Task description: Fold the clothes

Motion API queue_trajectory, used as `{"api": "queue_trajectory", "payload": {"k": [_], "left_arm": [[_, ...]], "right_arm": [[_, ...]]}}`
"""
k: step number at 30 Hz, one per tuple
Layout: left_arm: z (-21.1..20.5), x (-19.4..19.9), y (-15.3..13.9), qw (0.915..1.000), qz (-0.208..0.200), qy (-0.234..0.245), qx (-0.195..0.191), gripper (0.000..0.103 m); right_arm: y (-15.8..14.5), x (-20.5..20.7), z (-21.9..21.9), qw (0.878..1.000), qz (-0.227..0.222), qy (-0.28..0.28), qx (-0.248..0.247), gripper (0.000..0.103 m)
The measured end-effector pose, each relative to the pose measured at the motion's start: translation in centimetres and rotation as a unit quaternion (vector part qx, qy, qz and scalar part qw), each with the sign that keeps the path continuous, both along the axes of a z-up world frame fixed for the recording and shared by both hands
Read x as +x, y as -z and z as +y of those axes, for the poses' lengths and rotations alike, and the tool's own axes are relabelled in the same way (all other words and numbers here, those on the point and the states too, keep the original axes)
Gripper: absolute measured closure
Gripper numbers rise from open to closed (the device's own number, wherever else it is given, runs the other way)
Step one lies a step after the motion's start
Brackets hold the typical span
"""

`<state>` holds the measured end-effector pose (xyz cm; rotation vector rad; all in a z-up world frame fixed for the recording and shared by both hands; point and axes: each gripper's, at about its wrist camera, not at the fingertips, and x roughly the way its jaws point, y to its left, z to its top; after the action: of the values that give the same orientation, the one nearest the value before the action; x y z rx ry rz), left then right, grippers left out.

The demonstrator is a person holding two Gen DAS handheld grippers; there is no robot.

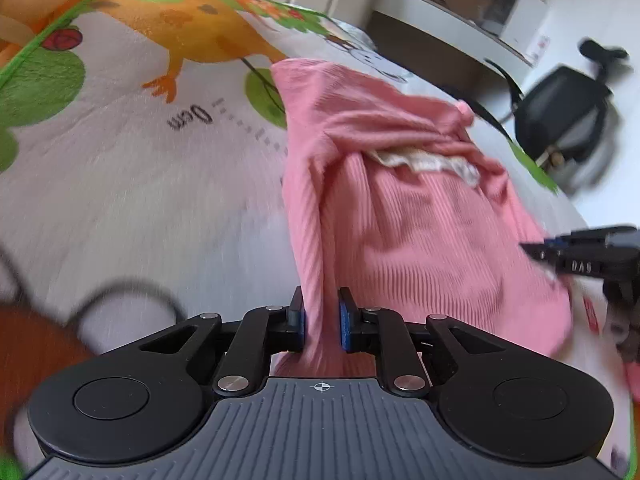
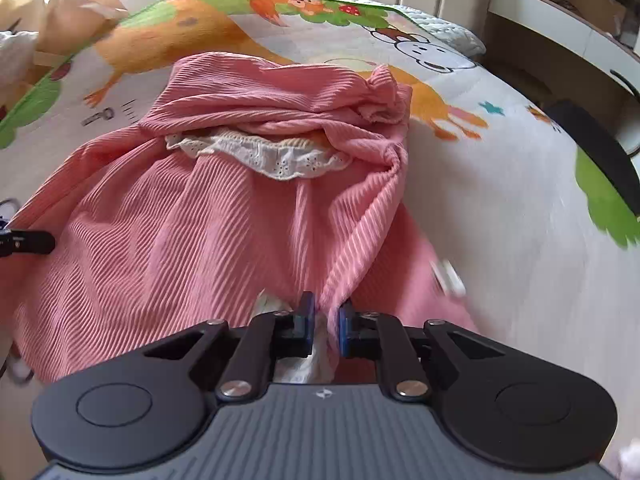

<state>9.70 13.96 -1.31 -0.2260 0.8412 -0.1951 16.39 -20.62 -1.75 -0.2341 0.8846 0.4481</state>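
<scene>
— Right wrist view gives us the garment (image 2: 192,240) best: pink ribbed knit with a white lace trim (image 2: 264,156), bunched and partly lifted off the quilt (image 2: 500,184).

— We'd judge it light and soft, stretchy along the ribs. It'll sag and crease wherever we don't hold it.

— Agreed. Nothing fragile except perhaps the lace, so we should grip the knit, not the trim.

— Our right gripper (image 2: 325,322) has its jaws nearly closed on a gather of pink fabric, with something white bunched in there too.

— And our left gripper (image 1: 321,316) pinches a pink fold just the same, jaws narrow. Across the cloth we see the right one at the far edge.

— Best hold, we think, is at hems or corners, well apart, so the cloth hangs flat between us.

— Beyond the quilt there's a desk (image 1: 440,20) and a black chair (image 1: 568,116).
</scene>
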Motion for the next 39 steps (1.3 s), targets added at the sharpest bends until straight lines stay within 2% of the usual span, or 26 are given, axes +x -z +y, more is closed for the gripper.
{"api": "queue_trajectory", "payload": {"k": [6,10,11,12,13,14,15,18,20,23,26,27,28,29,32,33,35,37,39], "left_arm": [[0.1,-5.8,0.3,0.9996,-0.008,0.024,0.012,0.086],[-0.1,-8.1,-0.6,0.9993,-0.007,0.035,0.008,0.085],[-0.2,-8.2,-1.2,0.9991,-0.013,0.04,0.005,0.076],[-0.2,-8.3,-1.9,0.9986,-0.022,0.047,0.002,0.056],[-0.4,-8.4,-2.6,0.9977,-0.035,0.059,0.004,0.046],[-0.7,-8.5,-3.3,0.9961,-0.049,0.072,0.008,0.03],[-1.2,-8.8,-3.8,0.9942,-0.062,0.085,0.023,0.023],[-2.6,-9.9,-3.6,0.9891,-0.076,0.106,0.068,0.016],[-3.2,-10.5,-2.9,0.9869,-0.075,0.118,0.08,0.012],[-4.3,-10.8,-2.0,0.9833,-0.079,0.13,0.099,0.011],[-5.5,-11.4,-2.5,0.9764,-0.104,0.155,0.109,0.009],[-5.9,-11.7,-2.9,0.9734,-0.115,0.166,0.108,0.009],[-6.3,-12.0,-3.2,0.9703,-0.123,0.177,0.11,0.009],[-6.7,-12.3,-3.5,0.9669,-0.131,0.187,0.114,0.008],[-7.7,-12.7,-3.1,0.9579,-0.139,0.199,0.153,0.007],[-7.8,-12.2,-2.7,0.9578,-0.135,0.19,0.168,0.006],[-7.8,-11.0,-1.7,0.9585,-0.123,0.168,0.195,0.006],[-7.7,-9.6,-1.1,0.9586,-0.117,0.137,0.221,0.006],[-7.0,-8.0,-1.7,0.9574,-0.139,0.088,0.237,0.006]], "right_arm": [[0.2,-6.6,-2.4,1.0,-0.011,-0.009,0.002,0.093],[-0.8,-9.2,-3.0,1.0,-0.014,-0.02,-0.011,0.093],[-1.4,-9.6,-2.9,0.999,-0.025,-0.024,-0.012,0.092],[-2.1,-9.9,-2.9,0.999,-0.036,-0.027,-0.01,0.088],[-2.8,-10.2,-2.8,0.998,-0.048,-0.032,-0.006,0.084],[-3.6,-10.7,-2.7,0.997,-0.063,-0.041,-0.005,0.075],[-4.2,-11.6,-2.5,0.995,-0.081,-0.058,-0.008,0.065],[-4.9,-15.4,-2.0,0.985,-0.106,-0.136,-0.006,0.044],[-4.1,-18.2,-1.5,0.978,-0.095,-0.186,-0.005,0.043],[-1.7,-20.7,0.0,0.97,-0.084,-0.228,-0.03,0.043],[0.2,-20.3,0.7,0.973,-0.09,-0.214,-0.019,0.042],[0.3,-19.4,0.8,0.976,-0.086,-0.2,-0.007,0.053],[0.3,-18.6,1.0,0.98,-0.086,-0.182,0.001,0.071],[0.0,-17.8,1.1,0.982,-0.092,-0.165,0.008,0.097],[-2.3,-15.9,0.8,0.983,-0.13,-0.122,0.034,0.1],[-3.7,-15.4,0.3,0.982,-0.143,-0.11,0.054,0.1],[-6.4,-14.9,-0.7,0.977,-0.17,-0.093,0.085,0.1],[-8.0,-15.0,-1.4,0.973,-0.19,-0.09,0.092,0.1],[-8.6,-15.5,-1.9,0.971,-0.204,-0.091,0.083,0.098]]}}
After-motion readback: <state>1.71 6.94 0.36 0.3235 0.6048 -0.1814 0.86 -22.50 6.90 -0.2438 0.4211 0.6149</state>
